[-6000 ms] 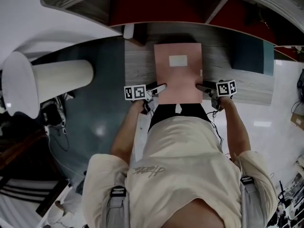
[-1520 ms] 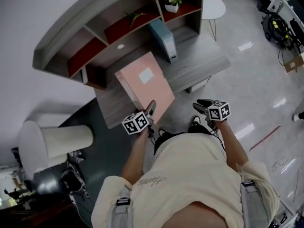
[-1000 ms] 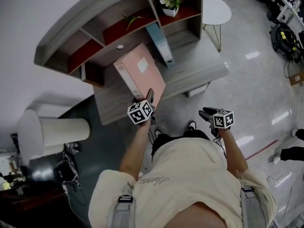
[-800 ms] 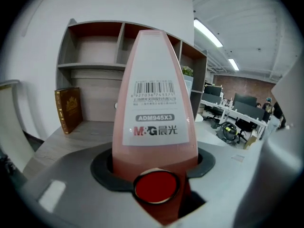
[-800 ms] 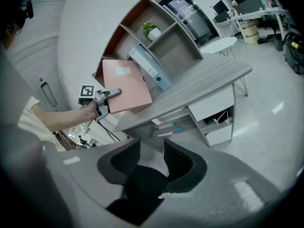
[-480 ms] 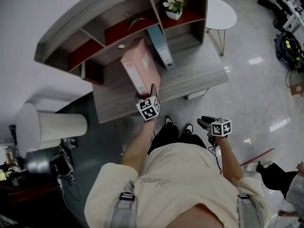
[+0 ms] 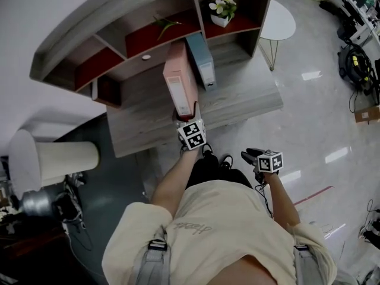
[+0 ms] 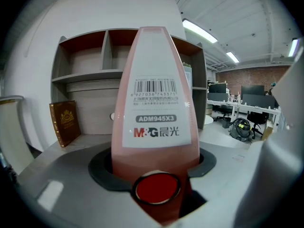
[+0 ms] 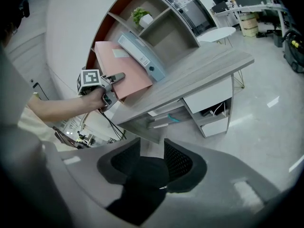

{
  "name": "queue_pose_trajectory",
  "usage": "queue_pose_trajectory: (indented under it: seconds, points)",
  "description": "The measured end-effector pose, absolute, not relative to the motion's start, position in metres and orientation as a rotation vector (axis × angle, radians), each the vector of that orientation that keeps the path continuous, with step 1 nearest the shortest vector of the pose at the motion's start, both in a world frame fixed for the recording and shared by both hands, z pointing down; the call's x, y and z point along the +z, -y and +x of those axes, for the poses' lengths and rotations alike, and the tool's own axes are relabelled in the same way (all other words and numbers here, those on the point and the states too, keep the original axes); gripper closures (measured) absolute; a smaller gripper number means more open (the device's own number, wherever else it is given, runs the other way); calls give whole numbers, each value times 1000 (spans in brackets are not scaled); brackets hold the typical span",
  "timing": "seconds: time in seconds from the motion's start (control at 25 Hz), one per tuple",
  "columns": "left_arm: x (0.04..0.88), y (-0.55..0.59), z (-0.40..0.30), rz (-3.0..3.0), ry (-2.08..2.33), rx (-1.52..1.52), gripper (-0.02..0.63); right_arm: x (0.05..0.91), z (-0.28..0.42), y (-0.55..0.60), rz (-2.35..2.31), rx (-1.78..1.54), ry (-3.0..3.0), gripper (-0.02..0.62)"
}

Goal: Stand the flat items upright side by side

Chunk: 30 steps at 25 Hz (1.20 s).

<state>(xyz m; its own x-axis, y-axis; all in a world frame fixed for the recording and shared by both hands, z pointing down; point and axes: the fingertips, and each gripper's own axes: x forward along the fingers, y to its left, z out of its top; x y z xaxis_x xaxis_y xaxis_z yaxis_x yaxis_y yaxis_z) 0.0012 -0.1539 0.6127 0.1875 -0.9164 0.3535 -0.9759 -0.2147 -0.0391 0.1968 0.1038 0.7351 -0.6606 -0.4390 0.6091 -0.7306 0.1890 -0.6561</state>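
Note:
A pink file box (image 7: 180,83) stands on its edge on the grey wooden desk (image 7: 243,94), close beside the upright blue file box (image 7: 200,61). My left gripper (image 7: 187,111) is shut on the pink box's near spine; in the left gripper view the labelled spine (image 8: 156,103) fills the space between the jaws. The left jaws have just been opening a little, with the box still between them. My right gripper (image 7: 247,155) hangs away from the desk over the floor, open with nothing in it. The right gripper view shows the pink box (image 9: 130,77), the blue box (image 9: 142,56) and my left gripper (image 9: 116,77).
A curved shelf unit rises behind the desk, holding a potted plant (image 7: 222,8) and a brown book (image 8: 64,122). A white round side table (image 7: 279,22) stands to the right. Drawers (image 9: 213,108) sit under the desk. A white cylinder (image 7: 59,159) lies left.
The pink box has tipped from a slanted lean up onto its edge and moved right toward the blue box, with my left gripper following. The right gripper has stayed low, off the desk.

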Motion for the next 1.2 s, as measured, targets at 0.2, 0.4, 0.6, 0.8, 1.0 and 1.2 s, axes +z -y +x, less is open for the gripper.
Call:
queue_pose_trajectory:
  seconds: [0.2, 0.4, 0.6, 0.8, 1.0, 1.2]
  points:
    - [655, 164, 16, 2211, 1747, 574, 293, 738, 197, -85, 1105, 1451, 2138, 439]
    - [671, 175, 16, 2232, 1723, 656, 281, 740, 195, -71, 1131, 1480, 2088, 439]
    - [687, 188, 28, 2189, 1693, 720, 267, 741, 193, -64, 1165, 1502, 2037, 438]
    - [697, 202, 46, 2238, 1590, 818, 233, 738, 186, -53, 1207, 1524, 1999, 437]
    - [699, 226, 59, 2275, 1541, 859, 202, 740, 189, -49, 1261, 1546, 1973, 438]
    - [703, 241, 66, 2328, 1472, 958, 173, 744, 191, -49, 1263, 1584, 1943, 437]
